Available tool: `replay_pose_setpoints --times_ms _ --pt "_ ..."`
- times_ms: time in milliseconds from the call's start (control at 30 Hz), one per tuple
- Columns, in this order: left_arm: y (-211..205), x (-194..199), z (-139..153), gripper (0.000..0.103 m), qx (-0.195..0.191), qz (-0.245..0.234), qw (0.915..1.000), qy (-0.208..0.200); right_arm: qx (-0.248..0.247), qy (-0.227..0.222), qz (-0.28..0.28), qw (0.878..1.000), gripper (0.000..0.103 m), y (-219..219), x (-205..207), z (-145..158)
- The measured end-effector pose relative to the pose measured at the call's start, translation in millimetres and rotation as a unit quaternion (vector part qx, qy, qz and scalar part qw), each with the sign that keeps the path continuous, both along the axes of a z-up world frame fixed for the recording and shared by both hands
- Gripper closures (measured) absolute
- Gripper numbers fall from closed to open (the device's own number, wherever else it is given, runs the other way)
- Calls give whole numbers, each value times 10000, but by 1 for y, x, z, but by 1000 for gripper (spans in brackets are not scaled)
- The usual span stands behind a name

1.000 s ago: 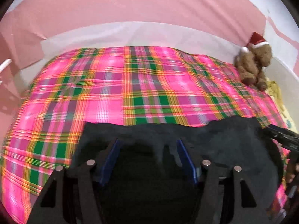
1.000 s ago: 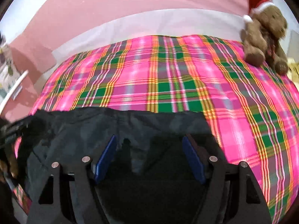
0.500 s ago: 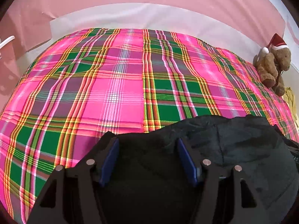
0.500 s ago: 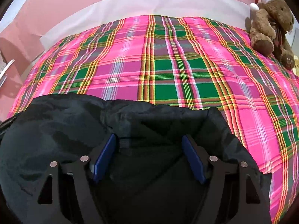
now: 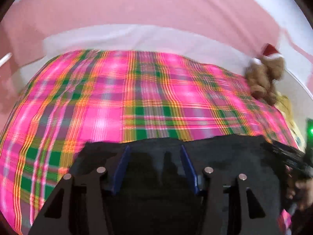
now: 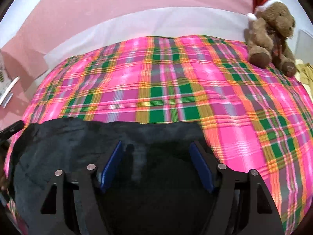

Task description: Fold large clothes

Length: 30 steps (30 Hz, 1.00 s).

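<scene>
A large black garment (image 5: 225, 156) lies on the near part of a pink, green and orange plaid bed cover (image 5: 137, 98); it also shows in the right wrist view (image 6: 78, 146). My left gripper (image 5: 154, 152) is open, its blue pads over the garment's far edge near its left end. My right gripper (image 6: 156, 150) is open over the same edge near its right end. The cloth under the fingers is dark and hard to read. The right gripper's body shows at the right of the left wrist view (image 5: 289, 156).
A brown teddy bear (image 6: 272, 31) in a red Santa hat sits at the bed's far right corner; it also shows in the left wrist view (image 5: 266, 78). A white sheet band (image 6: 156, 23) and a pink wall lie beyond. Yellow cloth (image 6: 305, 72) lies at the right edge.
Both views dipped closer over the bed half a second ago, with the garment bunched in front. Now both have pulled back and the garment's far edge lies straight.
</scene>
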<state>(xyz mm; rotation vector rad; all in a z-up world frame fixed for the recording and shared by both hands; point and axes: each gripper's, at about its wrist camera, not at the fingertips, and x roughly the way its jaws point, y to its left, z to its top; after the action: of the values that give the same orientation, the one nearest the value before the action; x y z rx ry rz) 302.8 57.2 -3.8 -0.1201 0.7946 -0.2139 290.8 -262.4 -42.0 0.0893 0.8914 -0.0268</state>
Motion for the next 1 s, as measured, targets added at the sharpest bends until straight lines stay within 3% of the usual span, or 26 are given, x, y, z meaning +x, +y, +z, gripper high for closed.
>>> replay_pose_setpoints --times_ms 67,133,167,233,367,1000 --pt "-30 5 -2 48 -43 -355 9993 75 49 396 -147 9991 46 -12 9 -22" --pt "-58 21 -23 50 27 -581 9974 425 161 624 -180 9978 46 -19 15 -39" --pt "-69 30 -40 50 106 -616 9958 670 205 615 -214 9977 46 -21 17 -44" --pt "-80 40 -58 50 311 -595 9952 708 136 603 -216 9979 46 -19 21 -47" --pt "-79 54 -73 50 224 -556 9948 825 60 606 -274 9978 46 -17 31 -60" --pt "-83 52 -80 51 351 -519 9951 768 233 488 -403 9977 45 -22 28 -58"
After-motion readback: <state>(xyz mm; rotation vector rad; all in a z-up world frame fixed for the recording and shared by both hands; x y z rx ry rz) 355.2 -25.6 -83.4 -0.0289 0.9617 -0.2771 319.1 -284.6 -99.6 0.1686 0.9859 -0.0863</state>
